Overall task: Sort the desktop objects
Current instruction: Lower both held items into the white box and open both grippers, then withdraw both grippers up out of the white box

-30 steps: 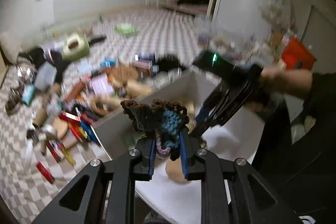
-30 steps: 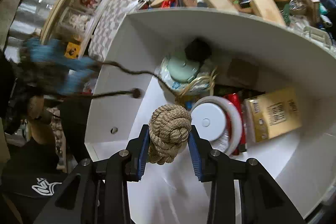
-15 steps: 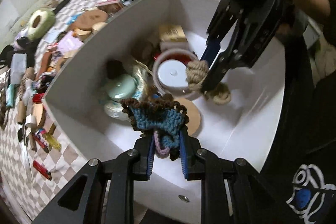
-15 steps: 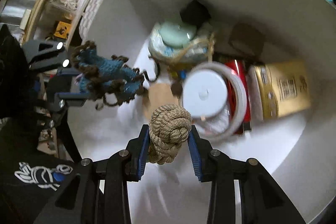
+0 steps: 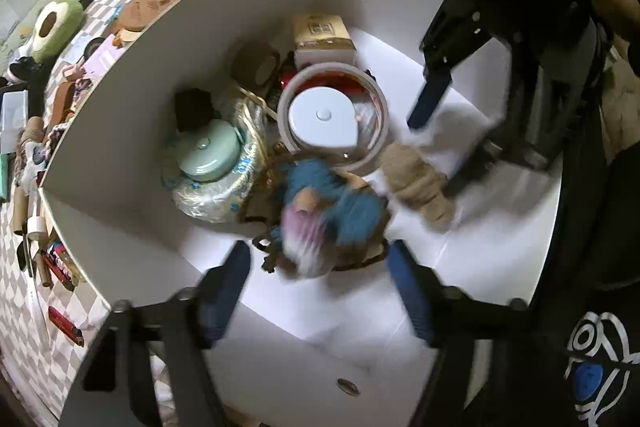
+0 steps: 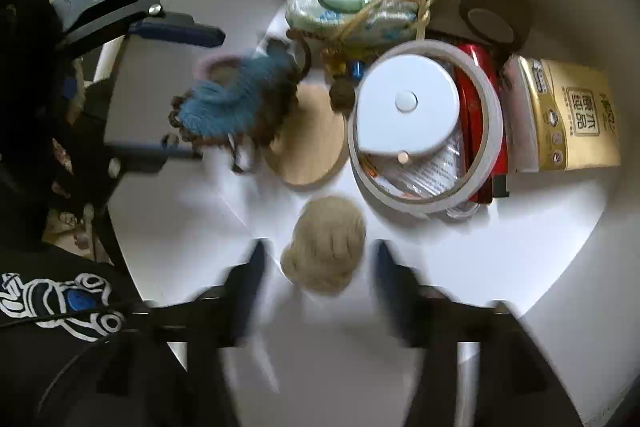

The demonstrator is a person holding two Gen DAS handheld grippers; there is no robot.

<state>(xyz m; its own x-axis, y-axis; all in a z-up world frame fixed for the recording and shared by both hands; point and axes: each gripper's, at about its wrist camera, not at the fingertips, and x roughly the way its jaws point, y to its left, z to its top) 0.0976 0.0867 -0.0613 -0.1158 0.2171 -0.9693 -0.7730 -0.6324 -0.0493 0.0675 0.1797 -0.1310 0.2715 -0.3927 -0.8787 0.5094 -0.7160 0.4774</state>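
Both grippers hang over a white box (image 5: 120, 131). My left gripper (image 5: 320, 267) is open; the blue and brown crochet piece (image 5: 332, 207) lies blurred just beyond its fingers, free of them, over a round wooden disc (image 6: 312, 147). It also shows in the right wrist view (image 6: 236, 99). My right gripper (image 6: 320, 267) is open; the beige rope knot (image 6: 326, 243) sits loose between its spread fingers on the box floor. The knot also shows in the left wrist view (image 5: 420, 183).
The box holds a tape roll with a white disc (image 6: 424, 123), a mint tin (image 5: 208, 155) on a foil bag, a gold packet (image 6: 568, 119), a brown tape roll (image 6: 492, 11) and a red item. Many objects lie on the checkered cloth (image 5: 24, 307) outside.
Both grippers have opened. The crochet piece and the rope knot have dropped out of the fingers into the box.
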